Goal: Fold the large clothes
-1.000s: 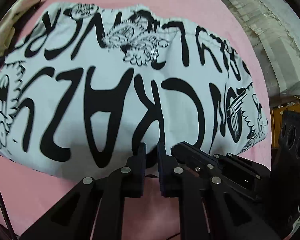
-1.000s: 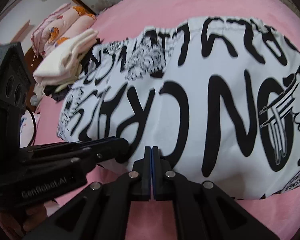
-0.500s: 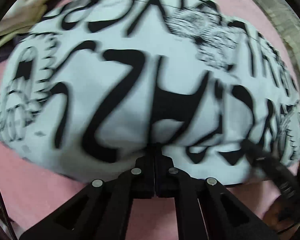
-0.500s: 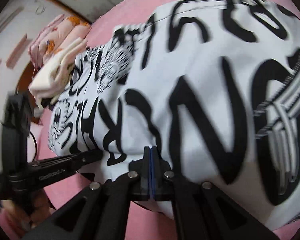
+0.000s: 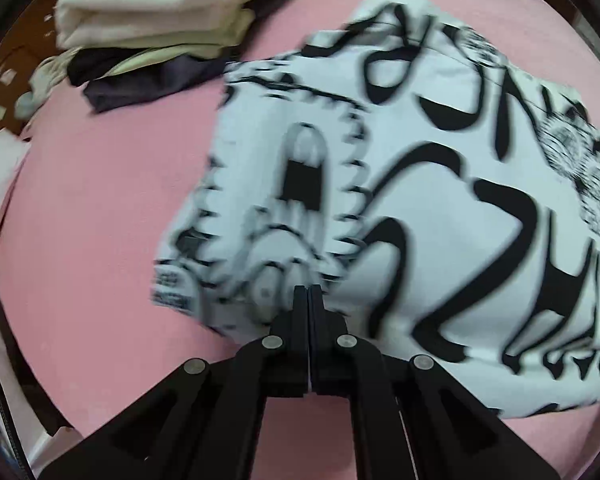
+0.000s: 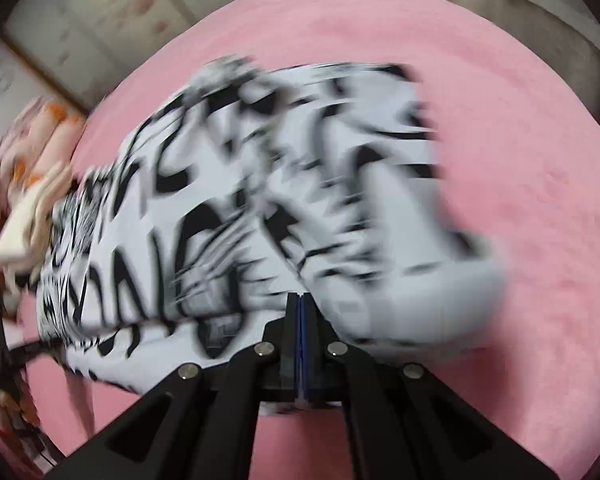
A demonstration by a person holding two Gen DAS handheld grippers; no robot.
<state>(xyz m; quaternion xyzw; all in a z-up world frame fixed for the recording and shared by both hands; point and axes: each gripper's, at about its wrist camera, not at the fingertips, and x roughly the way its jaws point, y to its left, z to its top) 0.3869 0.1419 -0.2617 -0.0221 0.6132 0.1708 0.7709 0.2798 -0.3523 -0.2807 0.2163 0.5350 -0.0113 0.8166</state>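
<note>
The white garment [image 5: 440, 208], printed all over with heavy black lettering and cartoon figures, lies folded on the pink bed cover [image 5: 100, 208], and it serves as the landmark here. In the left wrist view the left hand-held gripper [image 5: 309, 294] has its jaws pressed fully together at the garment's near edge, over a printed figure with a toothed outline; the tips sit right on the cloth, but whether any fabric is pinched between them cannot be told. Beyond the garment's far left corner sits a stack of folded clothes [image 5: 160, 12], cream pieces on top and dark ones beneath, the lowest dark piece just beside the garment's corner. Pink cover lies bare to the left of the garment.

In the right wrist view, which is heavily blurred, the right hand-held gripper [image 6: 302, 300] is likewise closed tight, a thin blue line of pad showing between the two black fingers. Its tips meet the garment's [image 6: 260, 208] near edge, where a rounded fold of cloth bulges just to the right of them; a grip on the fabric cannot be confirmed. Past the garment's left end are the cream stack [image 6: 28, 216] and a pink bundle with orange marks [image 6: 32, 136]. A pale panelled wall [image 6: 100, 12] rises beyond the bed
</note>
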